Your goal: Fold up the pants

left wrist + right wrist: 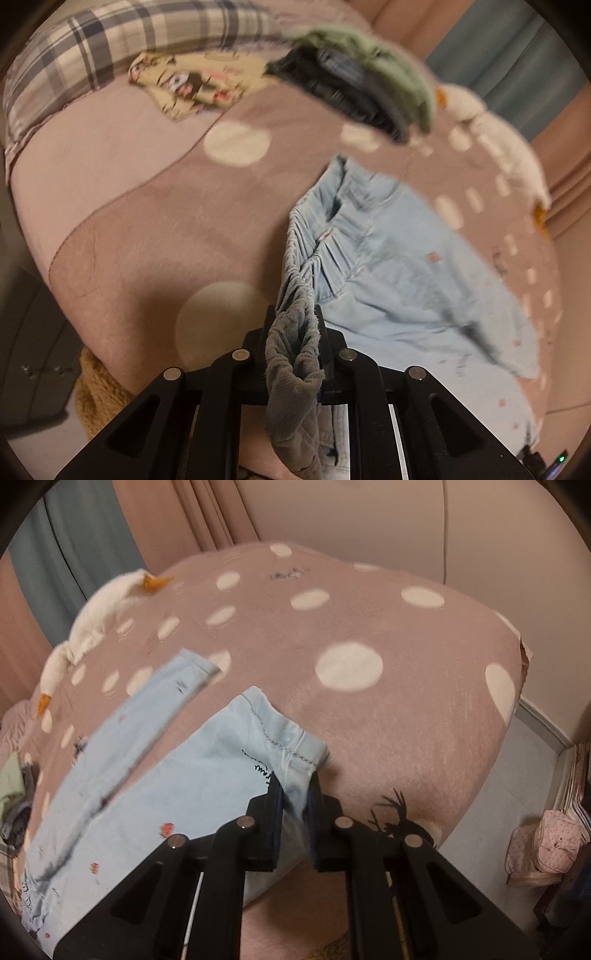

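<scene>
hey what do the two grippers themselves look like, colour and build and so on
Both look alike. The left gripper and the right gripper are matte black, built from angular linkage arms with triangular cut-outs and round silver pivot pins. Each ends in two flat, slab-like fingers; the right one's pads show a blue edge. No cables, markings, sleeves or hands show in either view.

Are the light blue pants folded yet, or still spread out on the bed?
Still spread. The pants lie open with both legs apart on the dotted blanket; only the gathered waistband is lifted.
</scene>
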A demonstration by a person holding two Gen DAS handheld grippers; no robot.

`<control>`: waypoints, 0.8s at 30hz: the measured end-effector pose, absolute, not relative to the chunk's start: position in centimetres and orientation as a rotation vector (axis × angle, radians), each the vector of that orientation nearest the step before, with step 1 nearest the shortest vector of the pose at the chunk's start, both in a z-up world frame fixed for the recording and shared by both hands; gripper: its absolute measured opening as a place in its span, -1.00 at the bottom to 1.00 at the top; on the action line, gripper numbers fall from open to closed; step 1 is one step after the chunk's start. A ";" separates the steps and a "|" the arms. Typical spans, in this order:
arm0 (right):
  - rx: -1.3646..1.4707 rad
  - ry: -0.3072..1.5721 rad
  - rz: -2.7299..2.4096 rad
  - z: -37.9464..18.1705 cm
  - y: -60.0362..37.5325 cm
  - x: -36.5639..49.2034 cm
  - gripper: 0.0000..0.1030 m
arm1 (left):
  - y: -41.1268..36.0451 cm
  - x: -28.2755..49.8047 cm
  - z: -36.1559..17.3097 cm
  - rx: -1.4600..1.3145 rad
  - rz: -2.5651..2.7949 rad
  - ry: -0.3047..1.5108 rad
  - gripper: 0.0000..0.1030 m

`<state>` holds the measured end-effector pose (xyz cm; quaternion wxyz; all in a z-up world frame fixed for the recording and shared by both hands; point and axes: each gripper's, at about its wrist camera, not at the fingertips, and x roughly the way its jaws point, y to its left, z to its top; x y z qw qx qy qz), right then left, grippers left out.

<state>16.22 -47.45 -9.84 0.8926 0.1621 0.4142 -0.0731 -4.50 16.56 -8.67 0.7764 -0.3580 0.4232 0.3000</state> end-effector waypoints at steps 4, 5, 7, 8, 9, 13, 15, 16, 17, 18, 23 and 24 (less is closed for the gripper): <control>0.332 0.922 -0.153 -12.4 -47.7 16.6 -0.75 | 16.6 -3.4 -11.1 -0.723 0.705 0.997 -0.61; 0.321 0.917 -0.150 -12.6 -47.7 16.6 -0.76 | 16.6 -3.1 -11.2 -0.705 0.715 0.997 -0.58; 0.298 0.917 -0.153 -12.6 -47.5 16.6 -0.76 | 16.8 -2.6 -11.3 -0.688 0.727 1.025 -0.55; 0.293 0.918 -0.155 -12.7 -47.4 16.6 -0.76 | 17.1 -2.4 -11.4 -0.695 0.727 1.035 -0.54; 0.293 0.917 -0.157 -12.8 -47.4 16.6 -0.76 | 17.3 -2.3 -11.5 -0.708 0.728 1.040 -0.54; 0.284 0.904 -0.162 -13.0 -47.4 16.5 -0.75 | 17.6 -2.2 -11.5 -0.732 0.745 1.049 -0.54; 0.277 0.902 -0.163 -13.0 -47.3 16.5 -0.75 | 17.3 -2.1 -11.3 -0.720 0.752 1.054 -0.54; 0.277 0.902 -0.163 -13.0 -47.3 16.5 -0.74 | 17.2 -2.1 -11.3 -0.717 0.755 1.056 -0.54; 0.280 0.900 -0.165 -13.0 -47.3 16.5 -0.74 | 17.2 -2.1 -11.3 -0.713 0.756 1.058 -0.54; 0.282 0.900 -0.166 -13.0 -47.3 16.5 -0.74 | 17.1 -2.1 -11.3 -0.712 0.757 1.058 -0.54; 0.288 0.900 -0.164 -13.0 -47.3 16.5 -0.74 | 17.1 -2.0 -11.3 -0.729 0.761 1.061 -0.54; 0.290 0.899 -0.162 -13.0 -47.4 16.4 -0.74 | 17.1 -2.0 -11.4 -0.729 0.761 1.060 -0.54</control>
